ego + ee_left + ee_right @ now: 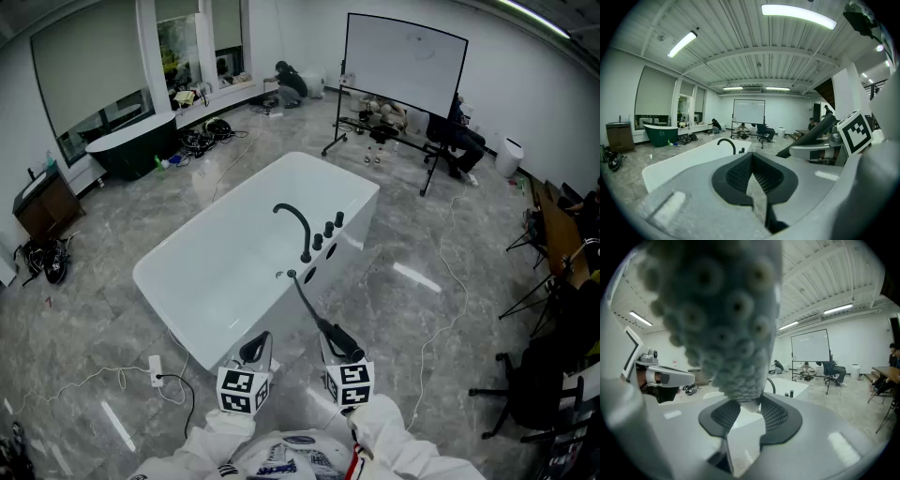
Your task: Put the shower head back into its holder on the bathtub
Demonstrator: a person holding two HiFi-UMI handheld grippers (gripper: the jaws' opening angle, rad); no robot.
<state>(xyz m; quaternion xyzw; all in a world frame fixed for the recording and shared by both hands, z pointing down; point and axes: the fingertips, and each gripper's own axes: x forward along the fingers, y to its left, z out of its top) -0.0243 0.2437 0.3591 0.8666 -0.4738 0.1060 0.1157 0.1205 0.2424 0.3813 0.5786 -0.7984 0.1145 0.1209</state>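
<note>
The white bathtub [187,291] stands in the middle of the floor, with a black arched faucet [295,223] and black knobs [328,229] on its near right rim. My right gripper [333,345] is shut on the black-handled shower head [340,339], just short of the tub's near corner. Its dark hose [304,298] runs up to the rim beside the knobs. In the right gripper view the nozzle face [726,319] fills the top, clamped between the pads [774,414]. My left gripper [255,351] hangs beside it, shut and empty, its pads [736,174] meeting at the tips.
A whiteboard on wheels [405,58] and seated people are at the back. A dark green tub [131,150] sits by the windows at the left. A power strip and cable [156,369] lie on the floor left of me; office chairs and stands [553,375] crowd the right.
</note>
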